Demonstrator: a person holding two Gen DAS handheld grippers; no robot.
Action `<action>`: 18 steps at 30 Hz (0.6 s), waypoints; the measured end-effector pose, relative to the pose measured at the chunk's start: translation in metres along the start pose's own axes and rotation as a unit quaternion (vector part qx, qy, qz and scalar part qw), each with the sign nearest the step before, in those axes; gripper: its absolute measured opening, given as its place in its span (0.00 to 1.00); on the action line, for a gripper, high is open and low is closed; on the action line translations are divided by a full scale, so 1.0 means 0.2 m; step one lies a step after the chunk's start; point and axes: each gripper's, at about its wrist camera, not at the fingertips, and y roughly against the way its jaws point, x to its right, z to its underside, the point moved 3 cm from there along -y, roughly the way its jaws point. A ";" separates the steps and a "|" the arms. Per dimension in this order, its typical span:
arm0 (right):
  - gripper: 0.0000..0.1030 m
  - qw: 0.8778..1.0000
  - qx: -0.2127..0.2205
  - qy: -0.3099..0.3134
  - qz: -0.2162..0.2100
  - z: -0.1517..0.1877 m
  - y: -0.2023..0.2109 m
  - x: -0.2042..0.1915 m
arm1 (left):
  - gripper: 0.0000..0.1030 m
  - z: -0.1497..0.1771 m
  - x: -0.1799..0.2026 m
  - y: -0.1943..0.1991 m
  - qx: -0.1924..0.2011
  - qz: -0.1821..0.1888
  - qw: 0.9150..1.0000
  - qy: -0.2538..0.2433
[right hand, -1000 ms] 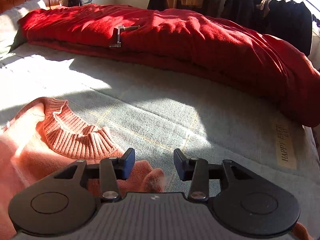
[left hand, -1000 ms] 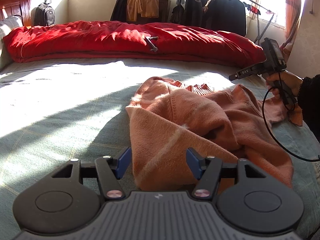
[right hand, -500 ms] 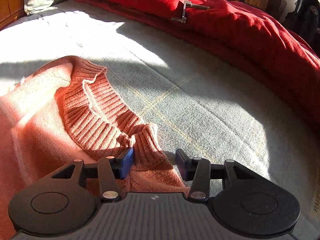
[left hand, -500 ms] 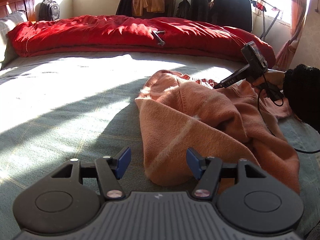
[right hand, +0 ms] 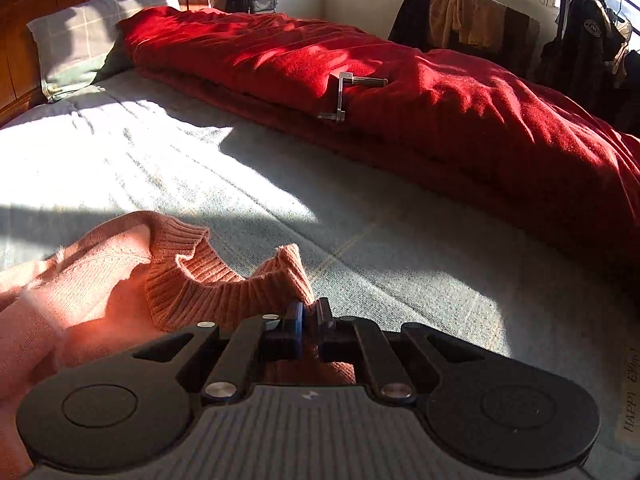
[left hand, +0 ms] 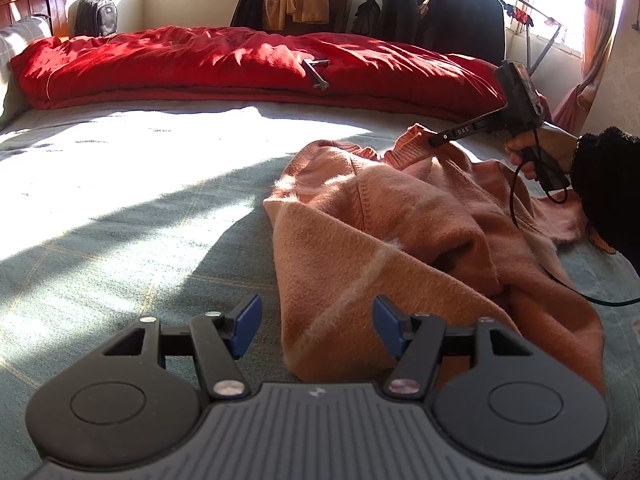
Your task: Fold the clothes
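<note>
One garment, an orange-pink knitted sweater (left hand: 400, 240), lies crumpled on the grey-green bed (left hand: 120, 240), toward the right side of the left wrist view and not yet spread flat. Right claw (right hand: 310, 312): jaws drawn together and clamped on the ribbed collar (right hand: 224, 292), with a peak of knit pinched up between the blue pads; the hold at the neckline probably serves to lift or pull the sweater straight before any fold. Left claw (left hand: 316, 328): jaws standing apart, nothing pressed between them, poised just over the nearest edge of the sweater, seemingly to take that edge as the second hold. Surroundings: a red quilt (left hand: 240, 64) folded along the far side of the bed, with a small metal bracket (right hand: 348, 96) resting on it; a backpack (left hand: 96, 16) by the wall; dark coats (left hand: 440, 16) on a rack by the window. View notes: the left wrist camera alone shows the full heap of the sweater, the person's hand (left hand: 536, 152) gripping the right tool's handle, a dark sleeve and the trailing cable. The right wrist camera alone shows the pads meeting on the rib knit, a pillow (right hand: 92, 36) against the wooden headboard, and a printed label at the bed's right edge.
</note>
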 end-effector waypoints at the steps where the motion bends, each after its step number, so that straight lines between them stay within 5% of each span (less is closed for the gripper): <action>1: 0.08 1.000 -0.016 -0.001 0.007 0.02 -0.05 -0.01 | 0.61 0.00 -0.01 0.01 0.002 -0.001 1.000 0.002; 4: 0.14 0.999 -0.043 -0.007 0.020 0.09 -0.12 -0.03 | 0.61 0.00 -0.02 0.03 0.005 -0.005 1.000 0.006; 8: 0.30 0.998 -0.019 -0.045 0.028 0.09 0.02 -0.02 | 0.61 0.00 -0.04 0.04 0.007 -0.007 1.000 0.012; 10: 0.51 0.997 -0.006 -0.067 0.028 0.09 0.12 -0.02 | 0.61 0.00 -0.05 0.04 0.010 -0.003 1.000 0.016; 12: 0.61 0.996 0.006 -0.087 0.020 0.10 0.26 -0.02 | 0.61 0.01 -0.04 0.04 0.012 0.002 1.000 0.017; 18: 0.76 0.995 0.022 -0.092 0.031 0.23 0.64 -0.16 | 0.61 0.01 -0.01 0.06 0.015 0.024 0.999 0.018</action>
